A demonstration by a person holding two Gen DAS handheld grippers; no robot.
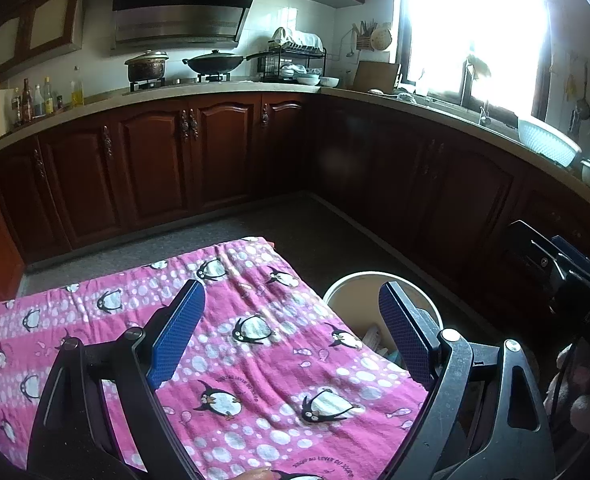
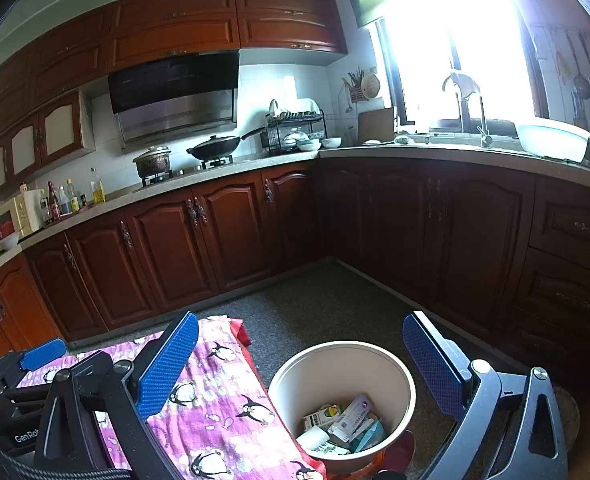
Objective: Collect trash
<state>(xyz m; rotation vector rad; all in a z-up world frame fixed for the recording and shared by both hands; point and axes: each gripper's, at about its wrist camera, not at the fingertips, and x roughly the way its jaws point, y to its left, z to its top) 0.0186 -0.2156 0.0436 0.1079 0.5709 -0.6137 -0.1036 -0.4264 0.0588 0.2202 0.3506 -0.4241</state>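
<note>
Over the table: both grippers hang above a pink penguin-print cloth (image 1: pixel 255 360), and neither has anything between its blue pads.
Left gripper (image 1: pixel 291 320): jaws spread wide, nothing in them; one pad sits over the cloth, the other over the rim of the bin.
Right gripper (image 2: pixel 299 354): jaws wide apart too, empty, framing the bin from above.
Bin (image 2: pixel 291 364): a cream round bucket on the grey floor, just beside the table's edge.
Trash (image 2: pixel 341 424): already down in the bin, a heap of small cartons, white wrappers and a bluish packet.
Cloth: crumpled in folds, with no litter on the part in view.
Neighbour: from the right wrist view, the left gripper's blue pad (image 2: pixel 43 350) shows at the far left over the cloth.
Background: dark wood cabinets (image 2: pixel 231 232) run round the corner; a wok (image 2: pixel 215 148) and a lidded pot (image 2: pixel 153 164) sit on the hob.
Window (image 2: pixel 447 48): blazing white, washing out everything around it.
</note>
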